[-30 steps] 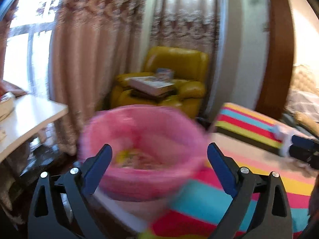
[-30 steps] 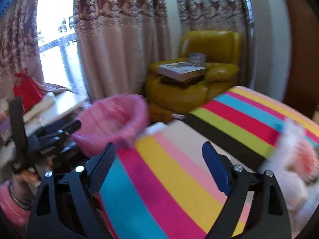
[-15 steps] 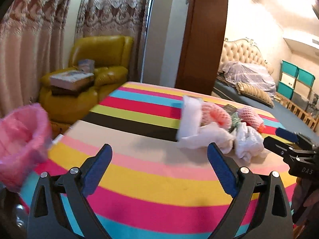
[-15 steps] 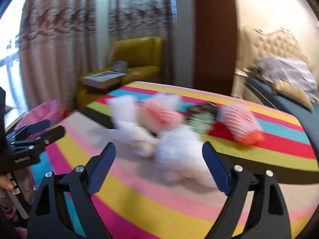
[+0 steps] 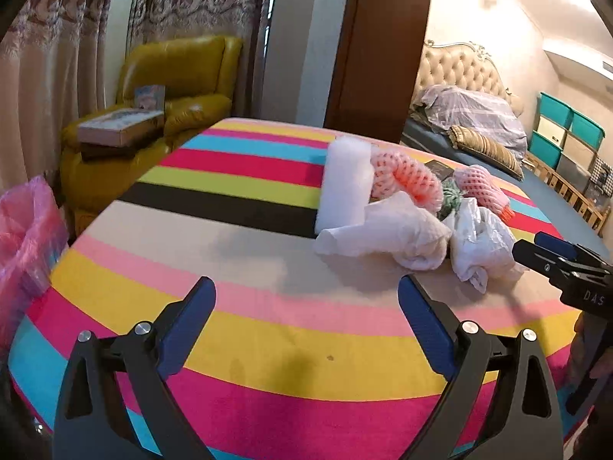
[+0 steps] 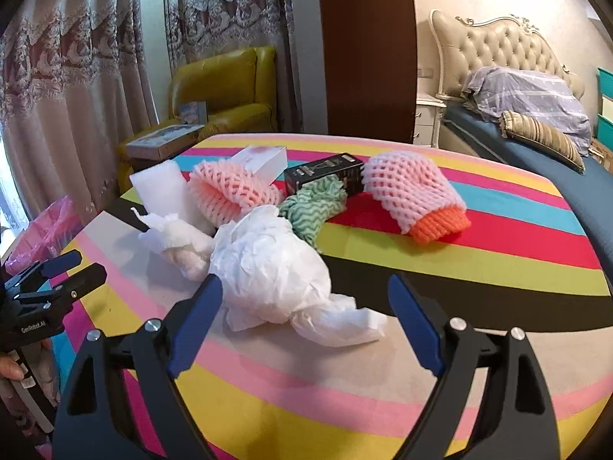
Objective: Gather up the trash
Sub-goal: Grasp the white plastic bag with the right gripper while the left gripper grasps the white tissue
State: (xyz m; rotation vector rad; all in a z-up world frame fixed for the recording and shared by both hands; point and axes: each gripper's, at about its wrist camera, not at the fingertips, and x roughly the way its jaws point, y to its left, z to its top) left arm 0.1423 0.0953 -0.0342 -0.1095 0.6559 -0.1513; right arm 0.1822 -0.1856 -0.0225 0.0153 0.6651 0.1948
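The left gripper [image 5: 304,306] hovers over the striped cloth [image 5: 268,329], its fingers wide apart with nothing between them. The right gripper [image 6: 304,303] also stands wide apart, tilted down at the trash; the crumpled white bag [image 6: 268,264] lies just ahead of its tips, reaching in between them, but the pads do not press on it.

In the right wrist view the trash sits in a loose heap at the middle of the table. From the bag, a wadded tissue [image 6: 176,237] lies at 9 o'clock, touching it. A white foam block [image 6: 164,188] is at 10 o'clock, a pink foam net [image 6: 230,191] at 11, a green wavy cloth [image 6: 314,207] at 1. Behind the cloth is a black box [image 6: 325,170], and a white box [image 6: 264,159] lies behind the net. A second foam net with an orange end [image 6: 417,195] lies apart at 2 o'clock.

The pink bin bag [image 5: 27,230] is at 9 o'clock in the left wrist view, beside the table's edge. A yellow armchair [image 5: 153,115] with books stands at 11.
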